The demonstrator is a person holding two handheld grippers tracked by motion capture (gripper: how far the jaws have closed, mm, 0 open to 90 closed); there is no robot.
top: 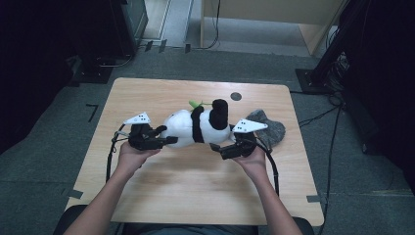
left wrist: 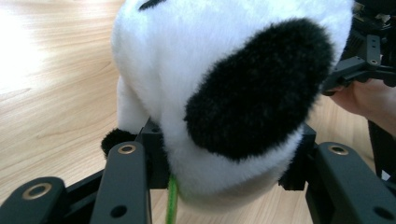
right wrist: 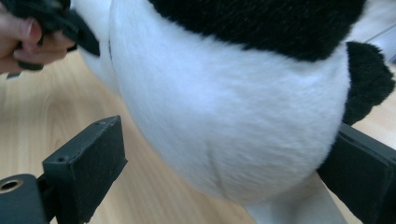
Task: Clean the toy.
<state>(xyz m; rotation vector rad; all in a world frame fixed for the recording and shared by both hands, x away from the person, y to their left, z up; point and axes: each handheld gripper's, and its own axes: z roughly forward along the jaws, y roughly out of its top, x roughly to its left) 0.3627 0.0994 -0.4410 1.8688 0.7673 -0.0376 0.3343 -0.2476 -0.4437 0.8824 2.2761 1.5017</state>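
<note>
The left fingers [left wrist: 299, 158] pinch one end of the panda [top: 195, 126], pads pressed into the white plush on both sides, while the right fingers [right wrist: 88, 172] stand wide around its other end: one pad clearly hangs off the fur, the other sits at the plush edge, so I read them as not clamped. The panda lies across the middle of the tabletop [top: 195, 191], its long axis running left to right between the two hands, a black limb sticking up near the right gripper [top: 230, 148]. The left gripper [top: 151, 139] holds the far end. A grey cloth [top: 271, 128] lies just behind the right hand. The right fingers already straddle their end, so closing there looks like the coming move
</note>
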